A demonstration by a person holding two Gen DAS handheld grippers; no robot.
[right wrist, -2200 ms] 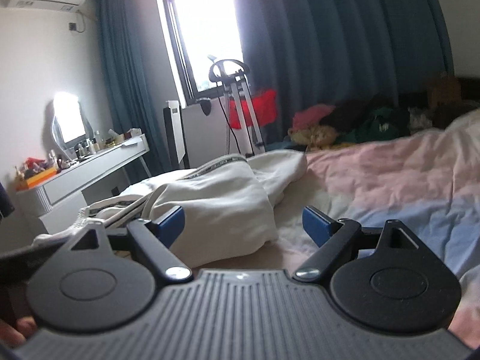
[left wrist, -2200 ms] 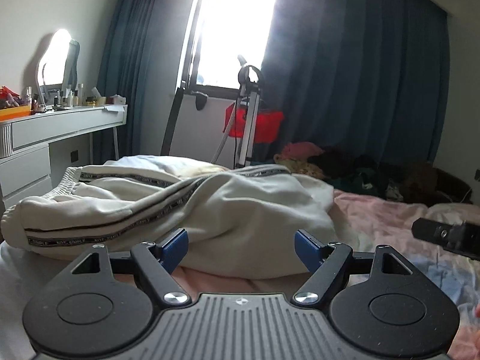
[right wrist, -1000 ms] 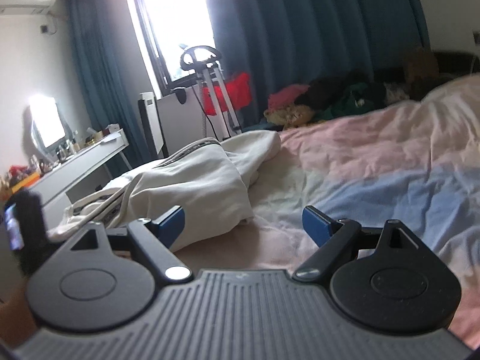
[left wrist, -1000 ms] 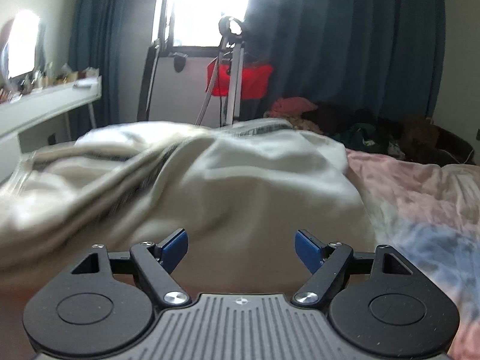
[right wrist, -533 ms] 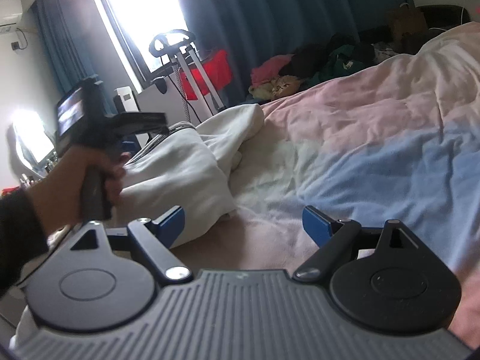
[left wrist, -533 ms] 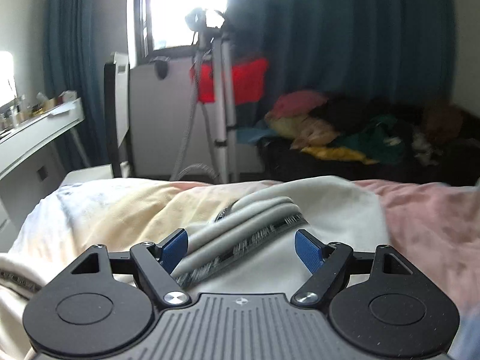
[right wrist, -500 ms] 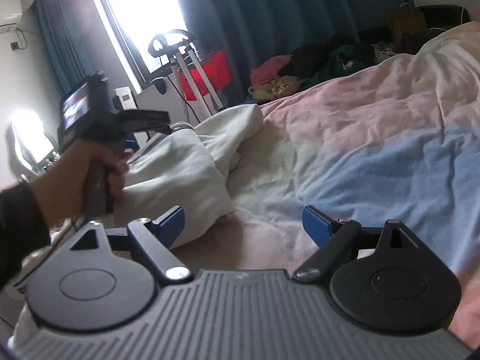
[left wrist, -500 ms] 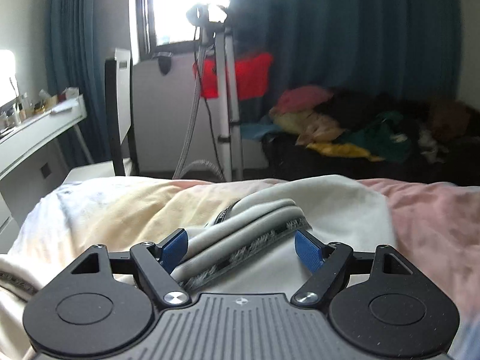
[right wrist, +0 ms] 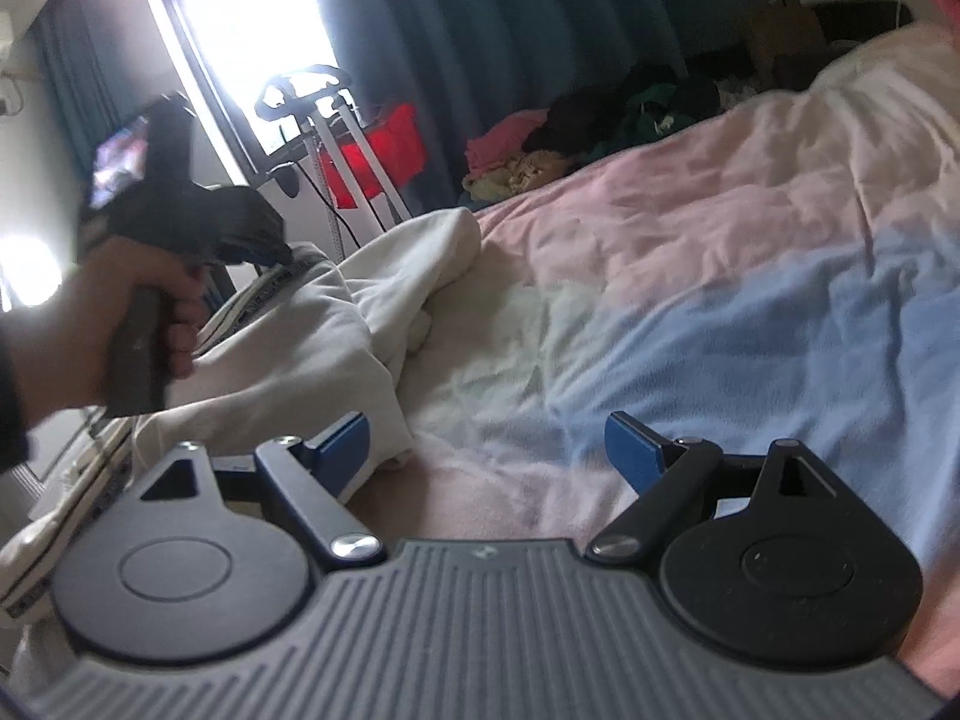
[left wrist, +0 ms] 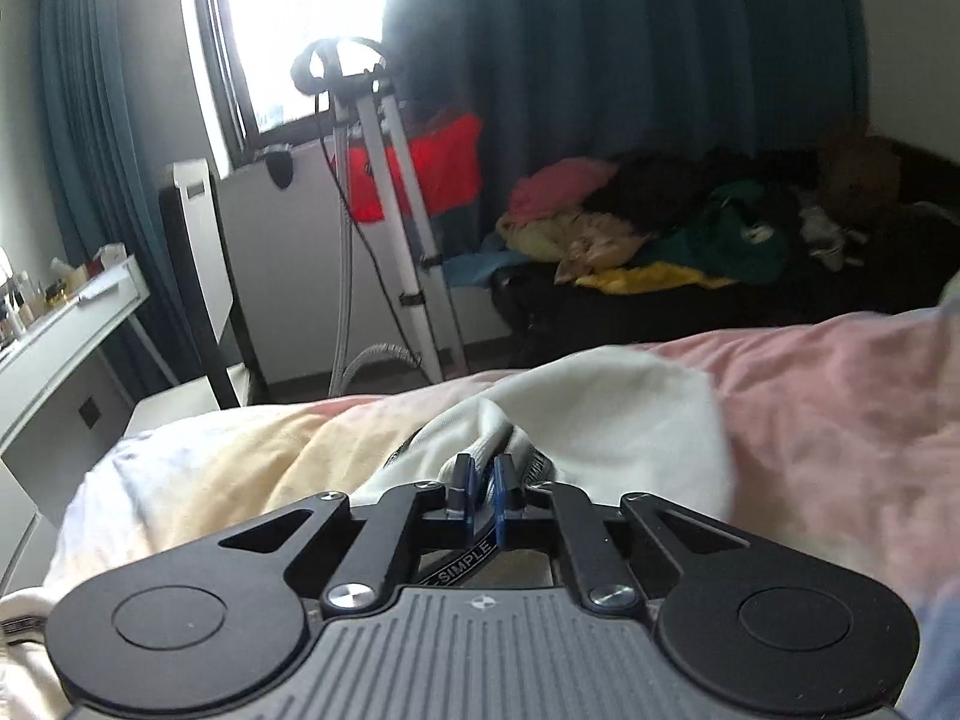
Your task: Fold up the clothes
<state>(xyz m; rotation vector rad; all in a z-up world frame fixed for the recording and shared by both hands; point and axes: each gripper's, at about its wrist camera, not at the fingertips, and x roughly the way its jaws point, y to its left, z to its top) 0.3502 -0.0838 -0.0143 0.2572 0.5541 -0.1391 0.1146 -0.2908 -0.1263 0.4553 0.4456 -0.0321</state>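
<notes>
You are working over a bed (right wrist: 690,252) with a rumpled pink, blue and pale yellow cover, in a room with dark teal curtains (left wrist: 630,60) and a bright window (left wrist: 300,18). Beyond the far edge stand a tripod (left wrist: 384,210), a red item (left wrist: 444,162) and a heap of mixed clothing (left wrist: 660,234); a white surface (left wrist: 54,324) sits far left. The cream sweatpants (right wrist: 312,330) lie bunched on the bed's left side. Your left gripper (left wrist: 482,492) has its jaws pinched on their striped edge; your right gripper (right wrist: 486,450) hangs near with jaws spread.
</notes>
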